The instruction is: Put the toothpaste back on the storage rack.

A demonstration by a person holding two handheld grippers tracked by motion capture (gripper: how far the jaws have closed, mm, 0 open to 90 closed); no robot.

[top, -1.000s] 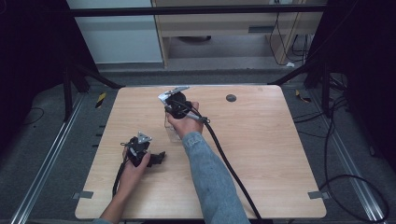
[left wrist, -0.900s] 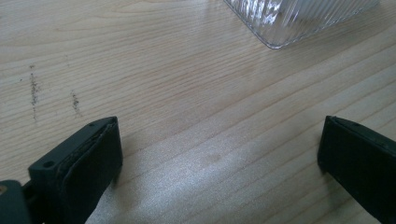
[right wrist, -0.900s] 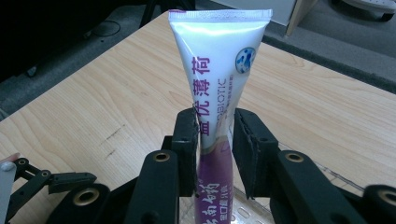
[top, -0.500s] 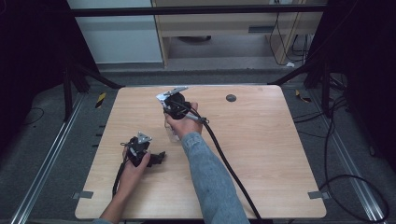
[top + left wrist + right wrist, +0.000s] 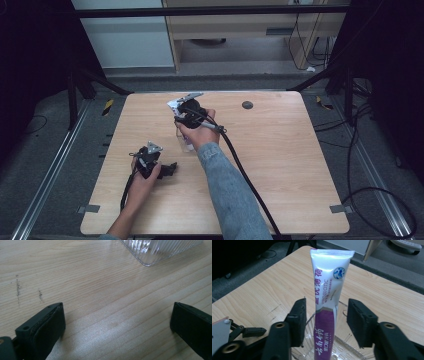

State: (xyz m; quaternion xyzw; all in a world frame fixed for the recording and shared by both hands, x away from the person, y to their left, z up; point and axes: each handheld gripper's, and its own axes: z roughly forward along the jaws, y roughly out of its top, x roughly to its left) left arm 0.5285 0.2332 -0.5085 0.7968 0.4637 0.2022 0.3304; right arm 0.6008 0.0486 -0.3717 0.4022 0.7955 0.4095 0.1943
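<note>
Clear ribbed plastic, the cup is my landmark. Nearest me, the left gripper rests on the table beside it, jaws wide apart and empty. In the cup stands the toothpaste tube, upright. The right gripper, jaws just opened, no longer presses it. The tube seems light, soft and slippery; better to grip the middle.

One tube, one clear glass (ribbed), two tongs

Light wood table, clear ribbed glass on it, small dark disc nr far edge
</note>
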